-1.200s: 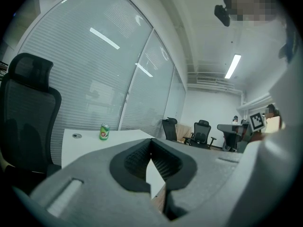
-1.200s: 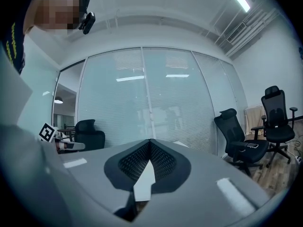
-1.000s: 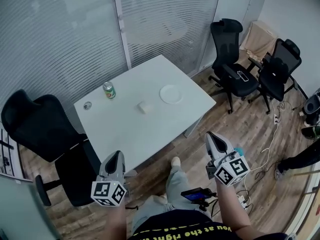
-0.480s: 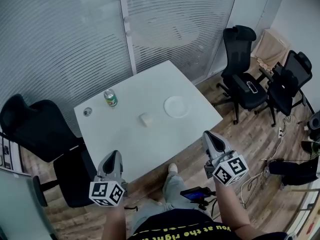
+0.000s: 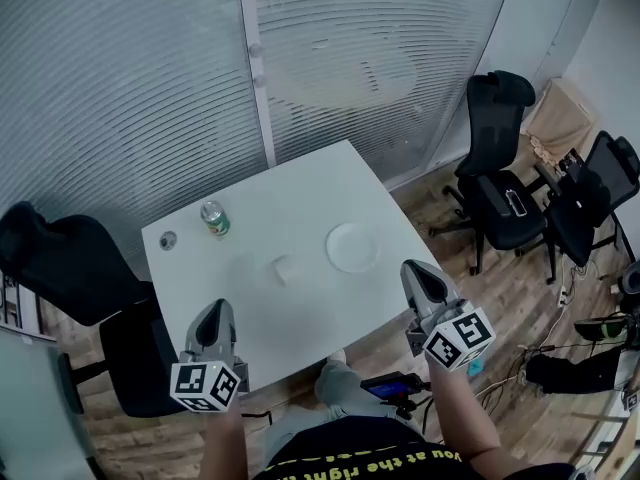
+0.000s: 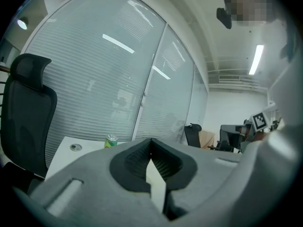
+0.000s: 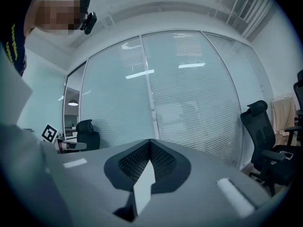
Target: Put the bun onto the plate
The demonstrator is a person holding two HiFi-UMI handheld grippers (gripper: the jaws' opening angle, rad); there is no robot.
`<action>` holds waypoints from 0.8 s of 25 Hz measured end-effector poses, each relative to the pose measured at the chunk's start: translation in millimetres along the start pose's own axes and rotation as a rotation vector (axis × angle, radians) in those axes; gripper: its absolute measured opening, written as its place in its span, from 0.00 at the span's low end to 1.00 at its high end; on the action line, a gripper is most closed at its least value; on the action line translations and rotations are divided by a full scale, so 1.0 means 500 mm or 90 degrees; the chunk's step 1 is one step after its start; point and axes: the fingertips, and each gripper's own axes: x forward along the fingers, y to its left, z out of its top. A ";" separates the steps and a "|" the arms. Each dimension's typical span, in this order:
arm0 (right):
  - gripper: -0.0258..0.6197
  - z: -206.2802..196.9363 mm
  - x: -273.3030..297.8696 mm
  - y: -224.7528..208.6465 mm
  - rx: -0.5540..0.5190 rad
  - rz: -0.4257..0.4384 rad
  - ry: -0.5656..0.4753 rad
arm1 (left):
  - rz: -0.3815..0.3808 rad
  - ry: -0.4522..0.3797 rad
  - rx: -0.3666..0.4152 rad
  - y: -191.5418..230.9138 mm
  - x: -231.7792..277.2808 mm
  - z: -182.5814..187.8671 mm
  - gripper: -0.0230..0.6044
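Observation:
The pale bun (image 5: 287, 269) lies near the middle of the white table (image 5: 250, 298). To its right lies the white round plate (image 5: 352, 246), with nothing on it. Both grippers hang short of the table's near edge, well apart from the bun. My left gripper (image 5: 214, 313) is at the lower left with its jaws together and nothing in them; in the left gripper view its tips (image 6: 151, 141) meet. My right gripper (image 5: 418, 273) is at the lower right, also shut and holding nothing (image 7: 150, 141). Neither gripper view shows the bun or the plate.
A green can (image 5: 213, 219) (image 6: 111, 140) and a small round disc (image 5: 167, 239) sit at the table's far left. A black office chair (image 5: 70, 268) stands left of the table, and more black chairs (image 5: 505, 183) stand right. Glass walls with blinds rise behind.
The whole view has advanced toward the table, which now lies lower and nearer in the head view. Both grippers came forward with it and stayed shut.

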 end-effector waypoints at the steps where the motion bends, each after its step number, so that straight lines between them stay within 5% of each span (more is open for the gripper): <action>1: 0.05 0.003 0.011 -0.011 -0.001 0.006 0.000 | 0.006 -0.002 -0.001 0.001 0.011 0.004 0.04; 20: 0.05 0.017 0.150 -0.108 0.008 0.084 0.027 | 0.070 -0.013 -0.011 -0.004 0.127 0.034 0.04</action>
